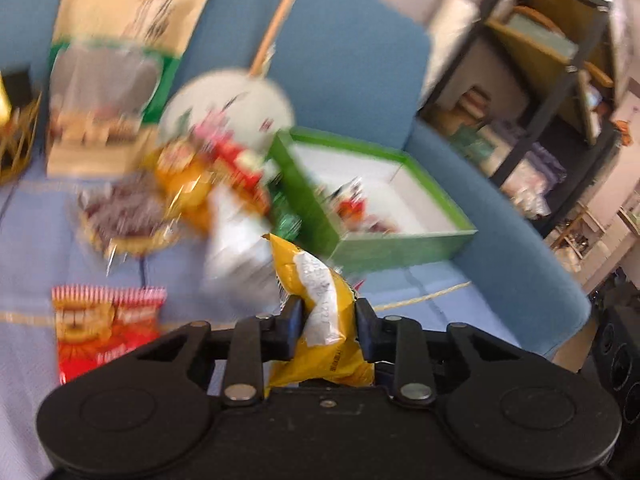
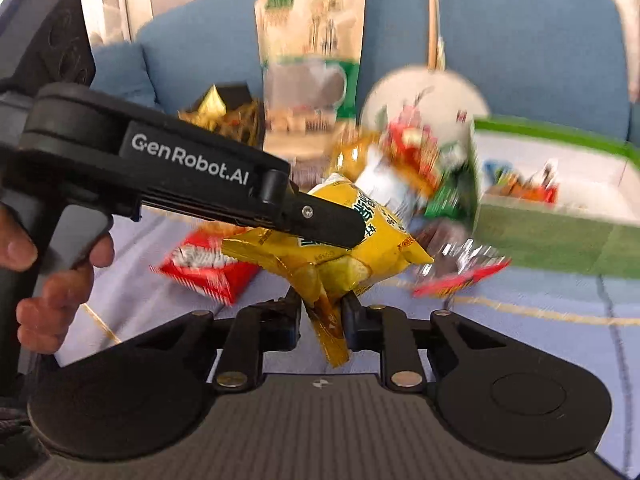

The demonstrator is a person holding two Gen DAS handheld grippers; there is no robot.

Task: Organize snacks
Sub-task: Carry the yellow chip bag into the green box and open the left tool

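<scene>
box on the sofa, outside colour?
Green box, white inside; clearest in the left wrist view.

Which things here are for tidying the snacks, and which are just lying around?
For the job:
- yellow snack bag, pinched by both the left tongs and right tongs
- green box
- red snack bag
- snack pile

Just lying about:
- round fan
- tall beige packet
- shelf

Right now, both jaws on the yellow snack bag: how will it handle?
Yellow snack bag is probably floppy: its film crumples between the right gripper jaws. Likely light, puffed with air. Glossy foil may slip from the left gripper.
</scene>
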